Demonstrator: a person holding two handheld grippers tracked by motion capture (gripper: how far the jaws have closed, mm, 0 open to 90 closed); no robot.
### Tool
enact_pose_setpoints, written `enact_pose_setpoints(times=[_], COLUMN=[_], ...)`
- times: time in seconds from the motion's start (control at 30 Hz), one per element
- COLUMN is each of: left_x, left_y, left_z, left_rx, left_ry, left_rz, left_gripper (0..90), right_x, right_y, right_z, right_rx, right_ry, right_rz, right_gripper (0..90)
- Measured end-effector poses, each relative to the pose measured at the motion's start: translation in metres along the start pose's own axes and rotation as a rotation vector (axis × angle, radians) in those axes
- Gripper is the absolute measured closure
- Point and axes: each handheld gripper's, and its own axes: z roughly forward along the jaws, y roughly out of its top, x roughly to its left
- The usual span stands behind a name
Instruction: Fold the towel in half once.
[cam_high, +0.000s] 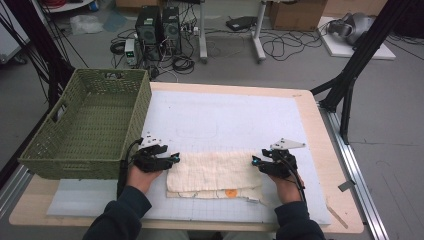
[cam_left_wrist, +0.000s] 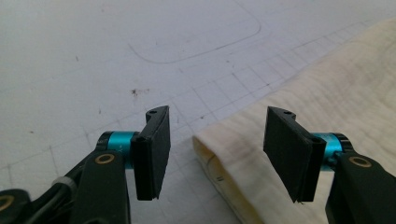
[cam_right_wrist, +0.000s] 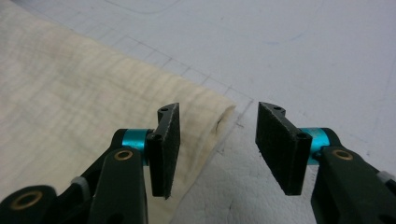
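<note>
1. The left tool (cam_high: 176, 157) is sitting at the left end of the folded cream cloth (cam_high: 212, 172), jaws standing apart with nothing pinched; in the left gripper view (cam_left_wrist: 217, 151) the cloth's folded corner (cam_left_wrist: 219, 154) is lying between the pads, untouched.
2. The right tool (cam_high: 255, 161) is sitting at the cloth's right end, jaws likewise apart and empty; in the right gripper view (cam_right_wrist: 218, 149) the cloth's edge (cam_right_wrist: 205, 126) is lying by the left pad.
3. The cloth is resting folded on the white mat (cam_high: 215, 120) near the front of the tabletop (cam_high: 310, 115), its lower layers peeking out at the front with an orange mark (cam_high: 230, 192). The green basket (cam_high: 87, 165) is standing just left of it.
4. Risks, as I judge them:
   - Closing on only the top layer is likely to let the fold fall open when lifted.
   - Uneven grips at the two ends could be skewing the cloth and spoiling the fold.
   - The left tool is close to the basket wall, so a careless swing may be knocking it.
</note>
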Motion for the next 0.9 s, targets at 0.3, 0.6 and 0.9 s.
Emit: enact_pose_setpoints(times=[0.3, 0.6, 0.9], left_x=[0.002, 0.008, 0.020], left_y=[-0.004, 0.014, 0.035], left_z=[0.005, 0.009, 0.025], left_rx=[0.059, -0.057, -0.101], left_ry=[-0.040, -0.003, 0.039], left_rz=[0.024, -0.004, -0.015], left_gripper=[74.3, 84.2, 84.1], right_x=[0.004, 0.003, -0.011], right_y=[-0.005, 0.001, 0.029], right_z=[0.017, 0.017, 0.034], right_rx=[0.066, 0.014, -0.011], right_ry=[0.064, 0.015, -0.045], right_rz=[0.015, -0.050, -0.050], right_gripper=[77.6, 85.2, 85.1])
